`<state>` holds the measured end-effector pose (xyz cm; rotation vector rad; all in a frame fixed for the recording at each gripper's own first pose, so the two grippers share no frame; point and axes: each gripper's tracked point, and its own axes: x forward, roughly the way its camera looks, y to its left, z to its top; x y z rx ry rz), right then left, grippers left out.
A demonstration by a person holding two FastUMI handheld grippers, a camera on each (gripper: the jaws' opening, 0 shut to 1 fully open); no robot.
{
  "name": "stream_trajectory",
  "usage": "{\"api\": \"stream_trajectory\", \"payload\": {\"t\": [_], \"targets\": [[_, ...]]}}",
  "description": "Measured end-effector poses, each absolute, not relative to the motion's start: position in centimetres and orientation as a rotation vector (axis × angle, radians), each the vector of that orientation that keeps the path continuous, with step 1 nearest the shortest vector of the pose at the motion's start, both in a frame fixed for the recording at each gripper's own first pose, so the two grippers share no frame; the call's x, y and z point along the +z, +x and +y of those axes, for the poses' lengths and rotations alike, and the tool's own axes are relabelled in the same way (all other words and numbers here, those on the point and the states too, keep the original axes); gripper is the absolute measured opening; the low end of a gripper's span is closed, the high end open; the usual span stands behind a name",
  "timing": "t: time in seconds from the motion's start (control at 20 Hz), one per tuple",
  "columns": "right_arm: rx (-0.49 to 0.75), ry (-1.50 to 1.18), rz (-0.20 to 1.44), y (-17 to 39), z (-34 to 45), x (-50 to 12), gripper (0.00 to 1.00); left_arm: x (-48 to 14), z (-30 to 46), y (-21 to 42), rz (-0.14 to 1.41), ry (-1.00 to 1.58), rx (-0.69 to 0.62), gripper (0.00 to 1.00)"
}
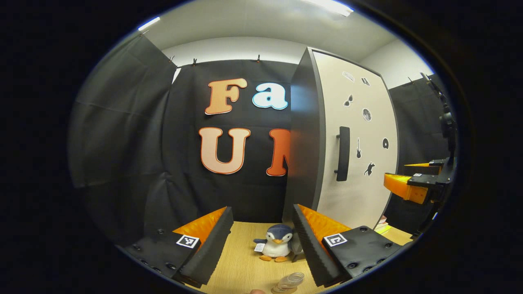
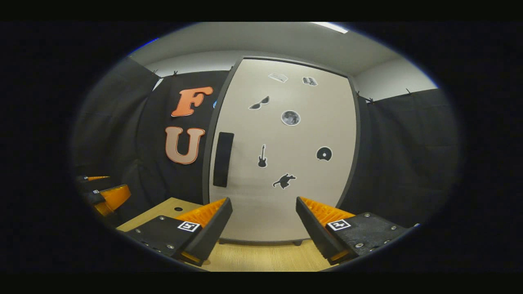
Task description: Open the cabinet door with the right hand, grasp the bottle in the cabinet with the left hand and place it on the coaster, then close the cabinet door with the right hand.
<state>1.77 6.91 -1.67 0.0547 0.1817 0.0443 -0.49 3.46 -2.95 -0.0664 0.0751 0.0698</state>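
Cabinet door (image 2: 282, 151) facing right hand-held gripper (image 2: 263, 222)

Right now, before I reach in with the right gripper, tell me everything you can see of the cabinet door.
The cabinet door is shut: a tall, pale, matte panel in a dark frame, standing upright on the wooden table. A dark vertical bar handle sits near its left edge at mid height. Small dark stickers dot the face. Nothing touches it; the right gripper faces it, open, short of the panel.

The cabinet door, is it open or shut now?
Shut. In the right gripper view the cabinet door lies flat across the front, its handle untouched; the right gripper is open, short of it.
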Motion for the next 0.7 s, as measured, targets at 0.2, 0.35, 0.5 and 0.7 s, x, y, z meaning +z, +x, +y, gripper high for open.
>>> {"api": "stream_trajectory", "payload": {"t": [0.2,0.35,0.5,0.7], "targets": [[0.050,0.107,0.155,-1.3,5.8,-1.2,0.98,-2.5,1.9,-0.6,0.069,-0.043,0.058,0.95],[0.052,0.135,0.157,-3.4,5.1,-1.3,0.98,-1.9,1.1,-0.9,0.057,-0.044,0.051,0.95],[0.059,0.155,0.162,-4.9,4.8,-1.2,0.98,-1.4,0.5,-1.4,0.043,-0.049,0.053,0.95],[0.051,0.153,0.146,-6.1,4.1,-0.7,0.97,-1.0,-0.2,-2.0,0.037,-0.047,0.044,0.95]]}}
